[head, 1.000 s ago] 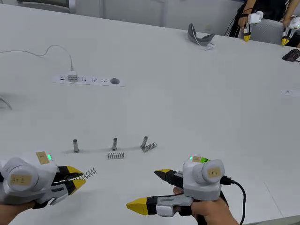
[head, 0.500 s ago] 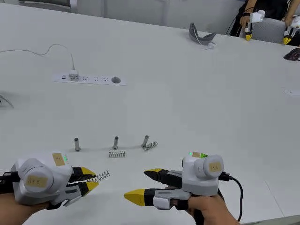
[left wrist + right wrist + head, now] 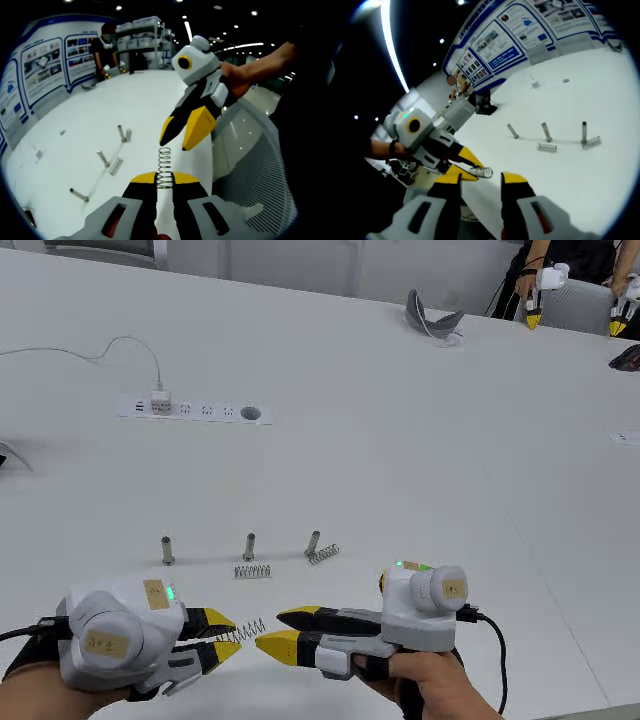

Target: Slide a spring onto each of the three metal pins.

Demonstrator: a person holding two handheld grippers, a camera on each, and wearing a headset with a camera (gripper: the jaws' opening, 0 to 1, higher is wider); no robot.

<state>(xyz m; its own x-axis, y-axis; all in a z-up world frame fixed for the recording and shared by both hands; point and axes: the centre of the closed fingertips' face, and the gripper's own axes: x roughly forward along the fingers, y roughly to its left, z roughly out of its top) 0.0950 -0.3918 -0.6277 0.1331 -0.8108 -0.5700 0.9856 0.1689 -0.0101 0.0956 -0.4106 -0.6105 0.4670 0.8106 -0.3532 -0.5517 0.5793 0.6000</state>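
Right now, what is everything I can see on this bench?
table: one, white, under everything
power strip: one, white, far left, cable plugged in
grey object: one, far edge, cannot tell what
metal pins: three, grey, upright in a row, near side
loose springs: two, silvery, lying by the middle and right pins
held spring: one, silvery, in the left gripper
left gripper: white, yellow-tipped, shut on that spring
right gripper: same colours, open, tips at the spring's free end
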